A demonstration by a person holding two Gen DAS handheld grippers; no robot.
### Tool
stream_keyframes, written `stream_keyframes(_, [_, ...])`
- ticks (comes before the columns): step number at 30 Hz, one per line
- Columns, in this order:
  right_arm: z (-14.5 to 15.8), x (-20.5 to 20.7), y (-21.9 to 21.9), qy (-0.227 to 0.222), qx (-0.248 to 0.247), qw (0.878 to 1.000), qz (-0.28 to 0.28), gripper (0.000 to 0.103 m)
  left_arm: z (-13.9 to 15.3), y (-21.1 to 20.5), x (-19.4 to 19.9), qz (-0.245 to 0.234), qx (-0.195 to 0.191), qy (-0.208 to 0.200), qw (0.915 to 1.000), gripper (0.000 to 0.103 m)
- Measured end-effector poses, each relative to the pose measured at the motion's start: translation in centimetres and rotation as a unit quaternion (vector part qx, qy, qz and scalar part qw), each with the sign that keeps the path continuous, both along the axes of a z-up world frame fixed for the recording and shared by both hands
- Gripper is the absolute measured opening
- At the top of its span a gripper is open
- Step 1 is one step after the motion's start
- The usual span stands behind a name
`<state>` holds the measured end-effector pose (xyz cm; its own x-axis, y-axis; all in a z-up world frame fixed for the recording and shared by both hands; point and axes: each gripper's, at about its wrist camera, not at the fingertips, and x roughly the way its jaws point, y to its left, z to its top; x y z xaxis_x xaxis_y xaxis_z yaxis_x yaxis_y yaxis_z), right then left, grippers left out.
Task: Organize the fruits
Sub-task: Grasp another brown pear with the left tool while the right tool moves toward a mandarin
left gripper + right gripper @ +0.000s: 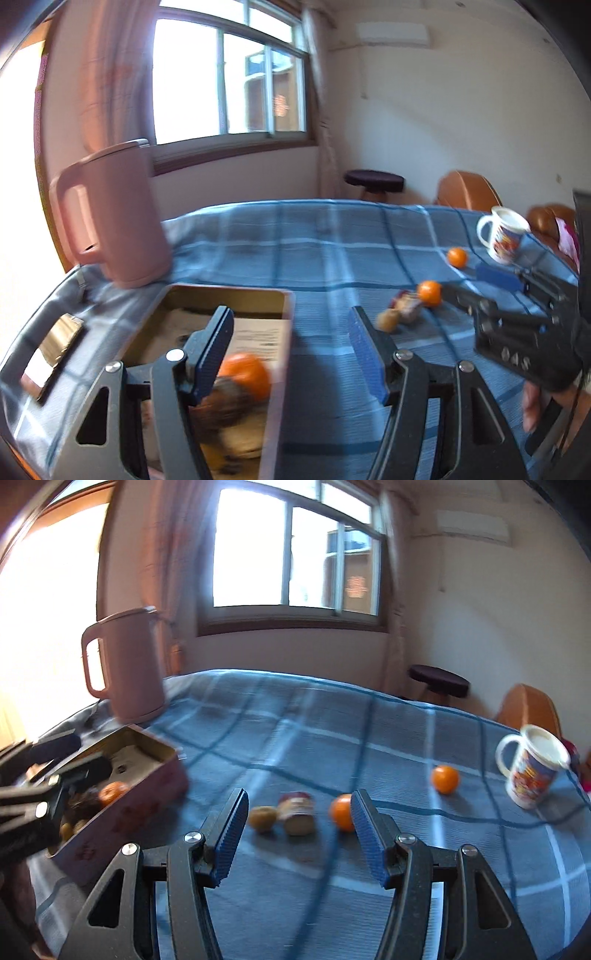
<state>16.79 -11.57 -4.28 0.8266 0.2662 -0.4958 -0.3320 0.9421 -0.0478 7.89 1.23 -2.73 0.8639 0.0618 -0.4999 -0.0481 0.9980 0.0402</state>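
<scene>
Left wrist view. Left hand-held gripper (291, 354): jaws standing roughly half apart, gripping nothing; blue ribbed pads, black frame. It is hovering over the tin box (284, 306), a rectangular metal container with thin stiff walls and a paper lining, sitting at 7 o'clock on the bench (332, 251), which is wearing a soft blue plaid cloth. Inside the box: one orange (245, 374) lying on darker, blurred fruit that I cannot name. At 3 o'clock, the right hand-held gripper (495, 284) is reaching toward a second orange (429, 292), with a wrapped item (406, 308) and a small brown fruit (388, 319) just beside it. A third orange (457, 256) is resting near the mug (502, 236), glazed ceramic, printed. Pink lidded jug (114, 218) at 10 o'clock, smooth plastic.

Right wrist view. Right hand-held gripper (299, 834): jaws partly open, empty. The brown fruit (263, 818), wrapped item (297, 812) and nearest orange (341, 811) are lying in a row ahead; the orange is partly hiding behind the right pad.

Handling, as judged: oranges are seeming light, round, firm with slight give, pebbled skin offering fair grip yet prone to rolling on cloth; taking each across its widest middle, squeezing gently. The brown fruit is looking softer, bruising easily.
</scene>
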Motion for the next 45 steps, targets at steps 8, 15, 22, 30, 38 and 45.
stream_keyframes(8, [-1.3,1.8,-4.2,0.014,0.017,0.998,-0.061,0.06,-2.5,-5.5,5.5,-0.055,0.011,0.069,0.996,0.066])
stream_keyframes(15, [-1.5,2.4,-6.2,0.026,0.065,0.995,-0.069,0.063,-4.7,-6.8,8.8,-0.075,0.0,0.123,0.9896,0.058])
stream_keyframes(22, [-0.7,0.9,-10.4,-0.02,0.111,0.983,-0.142,0.066,-6.0,-6.7,10.6,-0.097,-0.028,0.156,0.9826,0.043])
stream_keyframes(30, [-0.7,0.8,-11.4,-0.015,0.131,0.978,-0.159,0.071,-6.1,-5.9,10.7,-0.115,-0.068,0.156,0.9786,0.029])
stream_keyframes(38, [-1.5,3.1,-8.5,0.04,0.094,0.989,-0.11,0.071,-5.6,-3.6,10.2,-0.089,-0.109,0.129,0.9816,0.029])
stream_keyframes(45, [-1.9,6.5,-4.4,0.073,0.045,0.993,-0.078,0.071,-4.5,-2.7,9.0,-0.062,-0.095,0.081,0.9903,0.029])
